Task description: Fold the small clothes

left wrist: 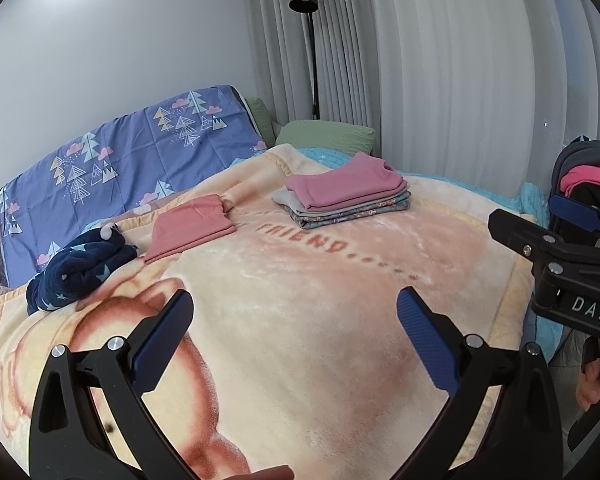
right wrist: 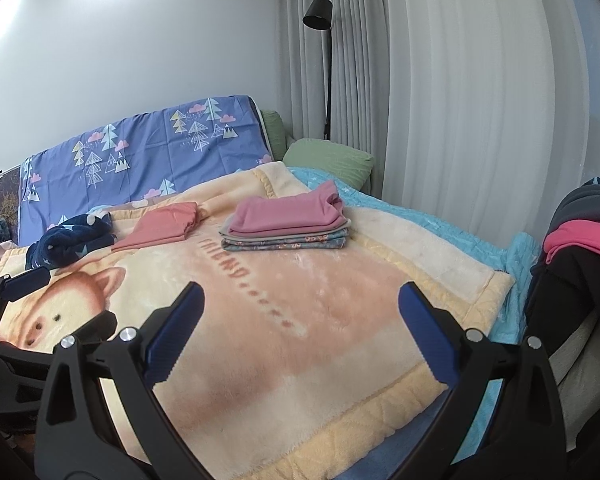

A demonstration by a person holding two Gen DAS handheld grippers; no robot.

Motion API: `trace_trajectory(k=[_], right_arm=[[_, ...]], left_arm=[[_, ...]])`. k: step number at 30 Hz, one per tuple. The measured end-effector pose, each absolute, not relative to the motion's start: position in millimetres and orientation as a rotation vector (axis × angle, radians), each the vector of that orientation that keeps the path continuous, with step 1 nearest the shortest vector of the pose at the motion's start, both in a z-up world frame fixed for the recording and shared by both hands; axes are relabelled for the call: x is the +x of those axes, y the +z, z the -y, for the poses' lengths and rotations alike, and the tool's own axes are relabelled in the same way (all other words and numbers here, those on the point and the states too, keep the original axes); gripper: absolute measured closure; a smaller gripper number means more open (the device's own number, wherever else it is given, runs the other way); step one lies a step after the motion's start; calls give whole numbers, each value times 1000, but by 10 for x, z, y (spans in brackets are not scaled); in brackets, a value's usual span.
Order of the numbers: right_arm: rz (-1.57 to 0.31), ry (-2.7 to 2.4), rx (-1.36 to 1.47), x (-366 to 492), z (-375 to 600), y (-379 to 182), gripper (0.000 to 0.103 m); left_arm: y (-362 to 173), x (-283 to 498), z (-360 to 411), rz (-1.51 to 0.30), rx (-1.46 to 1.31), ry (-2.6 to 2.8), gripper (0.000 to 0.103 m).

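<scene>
A stack of folded clothes (left wrist: 346,194) with a pink piece on top lies at the far side of the peach blanket (left wrist: 300,320); it also shows in the right wrist view (right wrist: 286,220). A single folded salmon garment (left wrist: 190,230) lies left of it (right wrist: 160,226). A crumpled navy star-print garment (left wrist: 76,270) lies further left (right wrist: 66,242). My left gripper (left wrist: 296,344) is open and empty above the blanket. My right gripper (right wrist: 300,336) is open and empty; it also shows at the right edge of the left wrist view (left wrist: 556,240).
A pile of unfolded clothes, pink and dark, sits on a stand at the right (right wrist: 584,240). A purple tree-print cover (left wrist: 120,168) and green pillows (left wrist: 328,136) lie at the bed head. A black floor lamp (left wrist: 306,0) stands by grey curtains (left wrist: 460,80).
</scene>
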State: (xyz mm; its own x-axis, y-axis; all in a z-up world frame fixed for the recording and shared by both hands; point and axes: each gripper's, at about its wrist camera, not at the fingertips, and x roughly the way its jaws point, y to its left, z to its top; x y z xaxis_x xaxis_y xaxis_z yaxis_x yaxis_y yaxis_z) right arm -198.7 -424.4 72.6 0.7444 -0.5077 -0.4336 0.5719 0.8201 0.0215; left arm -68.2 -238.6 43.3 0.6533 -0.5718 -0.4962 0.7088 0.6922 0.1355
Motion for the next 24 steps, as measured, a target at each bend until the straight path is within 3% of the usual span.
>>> trace_trajectory(k=[24], right_arm=[[-430, -617, 141, -2001, 4253, 686, 4]], left_arm=[[455, -682, 2370, -444, 322, -745, 1]])
